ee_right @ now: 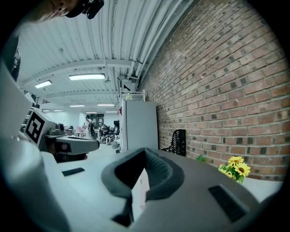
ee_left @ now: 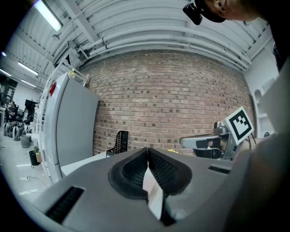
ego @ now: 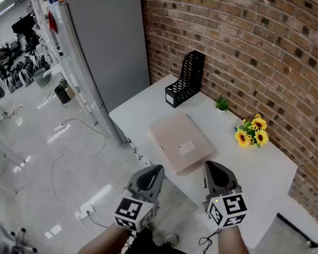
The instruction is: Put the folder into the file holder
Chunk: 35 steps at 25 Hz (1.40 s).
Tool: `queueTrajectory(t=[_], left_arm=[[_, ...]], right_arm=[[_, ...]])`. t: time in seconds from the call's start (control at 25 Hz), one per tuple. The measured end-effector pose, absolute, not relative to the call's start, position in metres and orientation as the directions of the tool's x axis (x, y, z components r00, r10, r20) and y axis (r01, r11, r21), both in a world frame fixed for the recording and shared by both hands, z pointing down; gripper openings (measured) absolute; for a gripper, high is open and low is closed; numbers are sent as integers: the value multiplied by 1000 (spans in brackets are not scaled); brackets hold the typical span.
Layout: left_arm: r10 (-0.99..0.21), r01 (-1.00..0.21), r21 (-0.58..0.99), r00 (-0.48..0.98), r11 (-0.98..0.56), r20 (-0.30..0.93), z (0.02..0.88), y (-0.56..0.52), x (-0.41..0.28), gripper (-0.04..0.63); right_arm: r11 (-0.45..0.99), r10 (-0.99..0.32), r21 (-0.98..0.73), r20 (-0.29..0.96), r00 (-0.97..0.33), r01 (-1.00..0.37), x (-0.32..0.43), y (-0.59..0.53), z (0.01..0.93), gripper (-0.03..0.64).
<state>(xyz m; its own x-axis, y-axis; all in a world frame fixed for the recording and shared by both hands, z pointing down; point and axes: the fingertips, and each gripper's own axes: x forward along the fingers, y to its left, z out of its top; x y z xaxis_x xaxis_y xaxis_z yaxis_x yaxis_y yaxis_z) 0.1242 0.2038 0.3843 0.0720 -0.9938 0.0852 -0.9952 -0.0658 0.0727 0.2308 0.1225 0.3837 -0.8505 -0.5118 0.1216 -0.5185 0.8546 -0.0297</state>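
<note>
The left gripper [ego: 153, 173] and right gripper [ego: 214, 171] are hovering, jaws pressed together, gripping nothing. The pink folder [ego: 180, 143] is lying flat just ahead between them, apparently awaiting pickup; the black file holder [ego: 186, 79] is standing farther ahead, upright to receive it.

The white table [ego: 270, 168] bears a pink folder [ego: 180, 141], black file holder [ego: 186, 79], sunflowers [ego: 252, 131] and a green sprig [ego: 222, 104].

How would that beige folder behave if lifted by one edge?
The folder looks broad and flat, so it would likely sag or flap open. It seems light, and could slide easily on the smooth white table.
</note>
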Motion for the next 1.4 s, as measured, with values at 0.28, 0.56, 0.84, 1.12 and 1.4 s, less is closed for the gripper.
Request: queueTrajectory(t=[0.28, 0.56, 0.84, 1.12, 1.4], left_arm=[[-994, -995, 78, 69, -62, 82, 382, 204, 114, 8], [-995, -996, 81, 39, -32, 88, 388, 204, 93, 9], [-995, -995, 96, 45, -37, 88, 395, 199, 70, 96], [-989, -991, 111, 81, -68, 121, 411, 186, 42, 232], [-981, -986, 121, 131, -114, 142, 417, 169, 10, 265]], right_arm=[[852, -514, -48, 106, -851, -521, 223, 122, 379, 3], [851, -520, -35, 91, -850, -524, 208, 118, 379, 5], [853, -512, -52, 116, -851, -520, 184, 113, 389, 117], [842, -522, -66, 146, -840, -535, 154, 102, 401, 204], [825, -541, -80, 174, -823, -559, 121, 87, 409, 244]])
